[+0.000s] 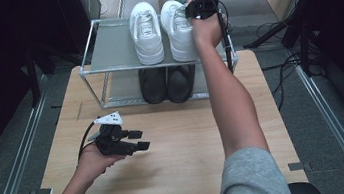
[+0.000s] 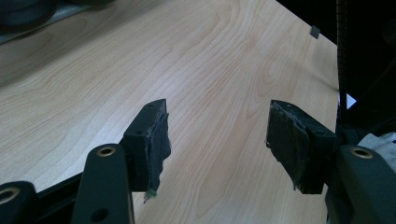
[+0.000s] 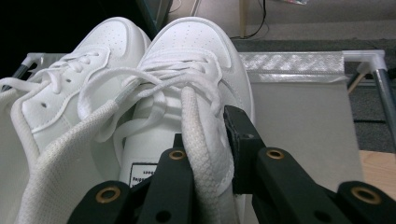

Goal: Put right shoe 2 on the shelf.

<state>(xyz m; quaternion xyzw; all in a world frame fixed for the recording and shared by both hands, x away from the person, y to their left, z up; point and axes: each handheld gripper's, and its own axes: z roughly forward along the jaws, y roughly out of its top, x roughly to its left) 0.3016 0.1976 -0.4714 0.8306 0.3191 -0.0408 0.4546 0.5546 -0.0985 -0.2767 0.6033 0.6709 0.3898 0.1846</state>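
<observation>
Table (image 1: pixel 181 146) below me, shoe rack (image 1: pixel 85 58) at its far edge, black shoes (image 1: pixel 165 82) on the lower shelf. White pair on top; my right claw (image 3: pixel 208 140) pinches the right white sneaker's (image 3: pixel 187 60) collar at the shelf's right end, beside the left white sneaker (image 1: pixel 146 30). Best slide it square, heel flush with the front rail, before easing off. Left claw (image 2: pixel 217 135) hangs agape, empty, over the table's near-left part

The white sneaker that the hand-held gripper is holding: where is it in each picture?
High view: the right white sneaker stands on the rack's top shelf, top centre, right hand-held gripper at its collar.
Left gripper view: not in it.
Right gripper view: it is central, collar between the jaws.
Shared landmark: the other white sneaker beside it.
</observation>
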